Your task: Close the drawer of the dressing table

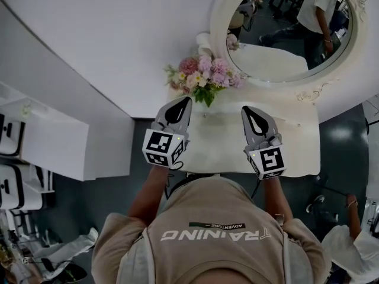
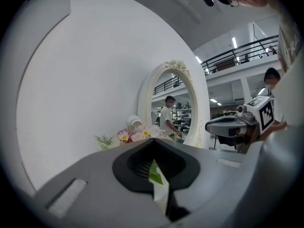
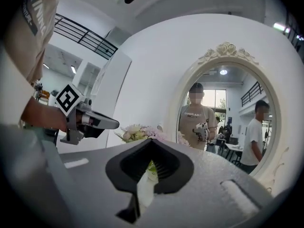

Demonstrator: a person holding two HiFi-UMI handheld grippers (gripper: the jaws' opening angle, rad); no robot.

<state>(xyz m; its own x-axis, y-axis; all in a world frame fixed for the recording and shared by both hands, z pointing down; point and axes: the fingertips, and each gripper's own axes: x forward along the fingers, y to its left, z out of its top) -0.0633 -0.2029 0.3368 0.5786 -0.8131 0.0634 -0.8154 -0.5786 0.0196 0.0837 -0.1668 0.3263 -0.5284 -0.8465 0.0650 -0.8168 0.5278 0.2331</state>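
Observation:
The white dressing table (image 1: 228,144) stands against the wall, with an oval mirror (image 1: 290,37) and a vase of pink flowers (image 1: 204,77) on it. I see no drawer: the table's front edge lies under my body. My left gripper (image 1: 185,100) hovers over the left part of the top, jaws shut on nothing, pointing at the flowers (image 2: 135,135). My right gripper (image 1: 246,110) hovers over the middle of the top, also shut and empty. The left gripper view shows the left gripper (image 2: 153,140) with the right one (image 2: 232,125) beside it. The right gripper view shows the right gripper (image 3: 152,140).
A white cabinet (image 1: 44,141) stands to the table's left across a dark floor gap. A person (image 1: 349,241) is at the lower right, and another person's legs (image 1: 65,250) are at the lower left. The mirror reflects people and desks.

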